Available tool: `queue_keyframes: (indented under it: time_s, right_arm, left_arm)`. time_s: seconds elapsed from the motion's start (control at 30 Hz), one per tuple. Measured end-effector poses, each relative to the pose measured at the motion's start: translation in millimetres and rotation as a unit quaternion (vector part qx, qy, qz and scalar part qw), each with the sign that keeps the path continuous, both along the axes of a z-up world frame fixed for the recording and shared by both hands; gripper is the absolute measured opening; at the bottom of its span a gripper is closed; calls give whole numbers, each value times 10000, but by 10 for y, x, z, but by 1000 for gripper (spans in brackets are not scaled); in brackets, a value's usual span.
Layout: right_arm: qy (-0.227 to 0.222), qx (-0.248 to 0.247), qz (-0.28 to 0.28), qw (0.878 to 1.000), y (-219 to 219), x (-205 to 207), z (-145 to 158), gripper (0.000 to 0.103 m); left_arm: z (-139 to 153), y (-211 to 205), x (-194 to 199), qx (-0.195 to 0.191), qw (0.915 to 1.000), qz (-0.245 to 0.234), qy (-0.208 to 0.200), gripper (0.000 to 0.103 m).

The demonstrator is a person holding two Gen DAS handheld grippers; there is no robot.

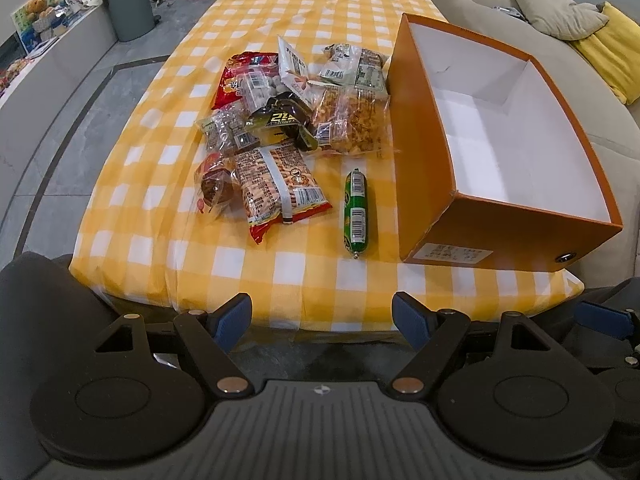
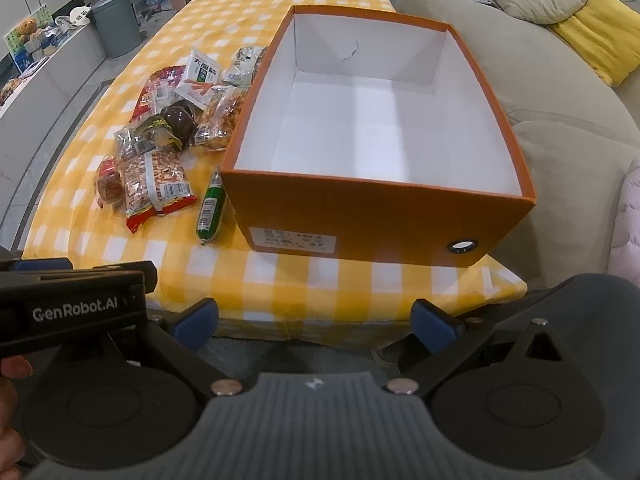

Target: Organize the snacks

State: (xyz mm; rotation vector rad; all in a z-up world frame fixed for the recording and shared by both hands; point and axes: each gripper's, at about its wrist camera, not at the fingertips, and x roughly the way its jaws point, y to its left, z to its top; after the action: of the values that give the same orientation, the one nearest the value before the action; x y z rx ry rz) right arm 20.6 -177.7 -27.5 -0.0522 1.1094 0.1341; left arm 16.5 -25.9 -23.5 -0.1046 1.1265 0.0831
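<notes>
A pile of snack packets (image 1: 280, 120) lies on the yellow checked tablecloth (image 1: 248, 276); it also shows in the right wrist view (image 2: 168, 128). A green sausage stick (image 1: 356, 212) lies alone between the pile and an empty orange box (image 1: 424, 168) with a white inside; both show in the right wrist view too, the sausage (image 2: 211, 210) touching the box's (image 2: 360, 216) near left corner. My left gripper (image 1: 322, 316) is open and empty, off the table's near edge. My right gripper (image 2: 315, 320) is open and empty, in front of the box.
A beige sofa (image 1: 560, 40) with a yellow cushion (image 2: 600, 20) runs along the table's right side. A grey bin (image 1: 130, 6) and a low counter (image 1: 60, 48) stand at the far left on the tiled floor. The left gripper's body (image 2: 72, 304) shows at the right view's left edge.
</notes>
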Motion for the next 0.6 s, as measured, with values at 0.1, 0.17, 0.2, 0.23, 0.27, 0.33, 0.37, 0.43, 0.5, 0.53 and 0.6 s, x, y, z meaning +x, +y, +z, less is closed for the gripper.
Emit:
queue_keyframes:
  time_s: [0.1,0.17,0.2,0.23,0.27,0.33,0.37,0.43,0.5,0.53,0.6]
  right_arm:
    - [-48,39,-8,10000,5,-7,-15,100]
    - [-33,51,-12,10000,9,0,-25,100]
    - [-26,50,-10,10000,10,-3,-28,100]
    - [-25,47,-6,10000,9,-4,-29,100]
    - [-19,47,-4,10000,9,-4,-31,100]
    - [5,37,-12,10000,12,-3,-39,100]
    - [4,36,-12,10000,12,-4,-43,100]
    - [19,25,-8,10000,14,-6,-53,100]
    - [17,26,-7,10000,13,-9,-56,100]
    - [21,25,-8,10000,14,-11,-57,100]
    - [20,21,-4,10000,13,-7,-57,100]
  left_arm:
    - [-10,3,2,17,10000,-1,25,93]
    - [-13,2,4,3,10000,13,46,93]
    - [-16,3,9,-6,10000,20,57,93]
    - [-20,4,10,-13,10000,19,65,93]
    - [-24,3,9,-17,10000,19,74,93]
    - [-32,5,10,-19,9999,22,99,93]
    - [-34,4,11,-17,9999,21,107,93]
    - [-38,6,11,-19,9999,22,112,93]
    - [-43,9,12,-32,9999,34,132,93]
    - [-48,10,9,-40,9999,42,141,93]
    - [-52,14,9,-44,9999,44,152,93]
